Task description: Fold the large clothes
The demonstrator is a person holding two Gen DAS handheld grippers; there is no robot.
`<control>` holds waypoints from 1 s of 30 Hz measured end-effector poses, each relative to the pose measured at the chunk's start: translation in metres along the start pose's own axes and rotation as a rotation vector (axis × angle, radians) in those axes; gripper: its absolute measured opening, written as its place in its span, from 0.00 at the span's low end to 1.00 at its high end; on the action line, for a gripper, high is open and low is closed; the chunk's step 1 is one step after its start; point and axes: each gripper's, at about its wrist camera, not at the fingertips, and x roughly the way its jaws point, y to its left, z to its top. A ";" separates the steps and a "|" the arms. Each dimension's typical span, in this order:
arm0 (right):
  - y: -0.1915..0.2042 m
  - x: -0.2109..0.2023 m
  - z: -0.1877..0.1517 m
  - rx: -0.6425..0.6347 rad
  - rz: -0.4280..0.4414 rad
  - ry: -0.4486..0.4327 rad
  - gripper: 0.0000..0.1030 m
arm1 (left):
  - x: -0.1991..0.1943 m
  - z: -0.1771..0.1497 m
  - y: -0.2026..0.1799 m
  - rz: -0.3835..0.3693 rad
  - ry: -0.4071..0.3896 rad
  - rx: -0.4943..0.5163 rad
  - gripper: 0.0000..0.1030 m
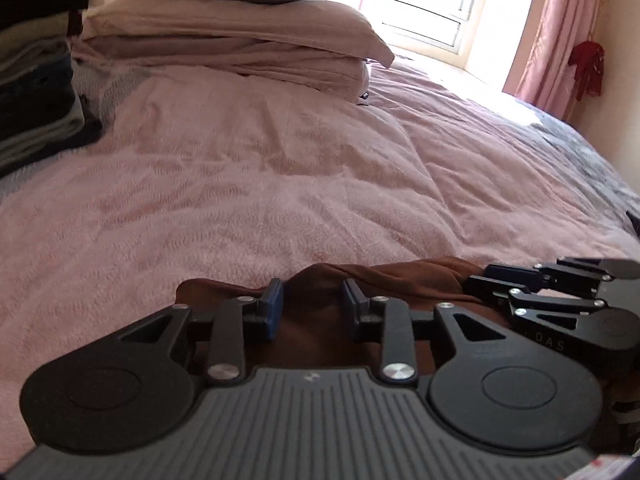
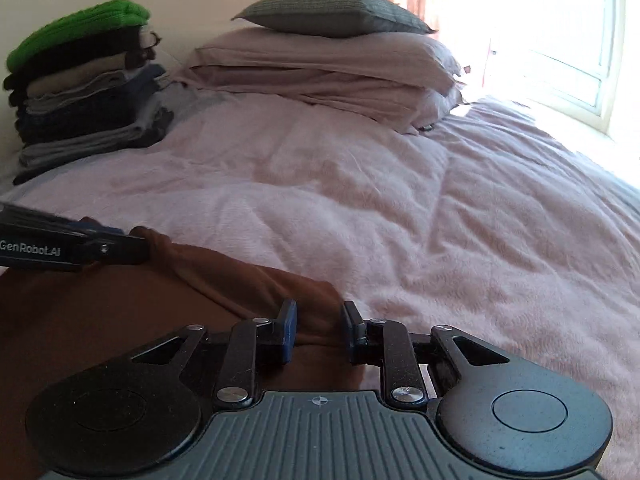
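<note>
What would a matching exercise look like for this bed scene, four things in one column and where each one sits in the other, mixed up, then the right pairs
Things:
1. green garment
2. grey pillow
3. brown garment
4. red cloth

Places:
A. hanging by the pink curtain
B. on the near edge of the bed, by both grippers
C. top of the folded clothes stack
D. on the stacked pink pillows

Pairs: 1-C, 2-D, 3-B, 4-A
</note>
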 end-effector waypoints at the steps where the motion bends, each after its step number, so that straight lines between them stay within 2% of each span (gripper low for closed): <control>1: -0.008 -0.001 -0.001 0.045 -0.004 0.007 0.19 | 0.000 -0.001 0.007 -0.019 -0.001 -0.037 0.29; 2: -0.015 -0.006 -0.001 0.068 -0.025 0.010 0.19 | -0.004 -0.001 0.013 -0.032 -0.013 -0.069 0.29; 3: -0.018 -0.017 0.000 0.060 -0.090 0.008 0.19 | -0.010 -0.001 0.016 -0.026 -0.028 -0.079 0.29; 5: -0.022 -0.037 -0.001 0.038 -0.197 0.014 0.19 | -0.030 -0.001 0.020 0.063 -0.065 -0.065 0.25; 6: -0.023 -0.051 -0.002 0.040 -0.195 -0.009 0.19 | -0.042 -0.001 0.023 0.101 -0.088 -0.066 0.23; 8: -0.018 -0.082 -0.007 0.043 -0.147 -0.068 0.19 | -0.066 -0.004 0.030 0.125 -0.104 -0.103 0.23; 11: 0.014 -0.121 -0.019 -0.012 -0.066 -0.138 0.20 | -0.100 -0.016 0.015 0.103 -0.115 -0.066 0.23; 14: 0.054 -0.135 -0.036 -0.132 0.011 -0.181 0.20 | -0.119 -0.037 -0.014 0.047 -0.105 -0.002 0.23; 16: 0.067 -0.125 -0.048 -0.199 0.000 -0.135 0.20 | -0.115 -0.052 -0.025 0.041 -0.069 0.011 0.25; 17: 0.069 -0.116 -0.054 -0.217 -0.048 -0.089 0.20 | -0.110 -0.058 -0.026 0.080 -0.041 0.008 0.25; 18: 0.066 -0.113 -0.059 -0.216 -0.090 -0.079 0.20 | -0.108 -0.063 -0.026 0.126 -0.014 -0.004 0.25; 20: 0.051 -0.121 -0.060 -0.146 -0.114 -0.058 0.20 | -0.117 -0.069 -0.024 0.155 0.005 -0.041 0.23; 22: 0.035 -0.134 -0.056 -0.031 -0.048 -0.034 0.21 | -0.131 -0.069 -0.025 0.162 0.016 -0.052 0.24; 24: 0.021 -0.144 -0.054 0.085 0.012 -0.015 0.27 | -0.144 -0.069 -0.028 0.183 0.015 -0.046 0.26; 25: 0.015 -0.148 -0.053 0.132 0.035 -0.008 0.35 | -0.149 -0.068 -0.029 0.191 0.014 -0.043 0.30; 26: 0.011 -0.152 -0.053 0.165 0.043 -0.008 0.40 | -0.155 -0.069 -0.031 0.200 0.011 -0.041 0.32; 30: 0.009 -0.169 -0.053 0.173 0.055 -0.011 0.44 | -0.172 -0.070 -0.036 0.217 -0.002 -0.028 0.36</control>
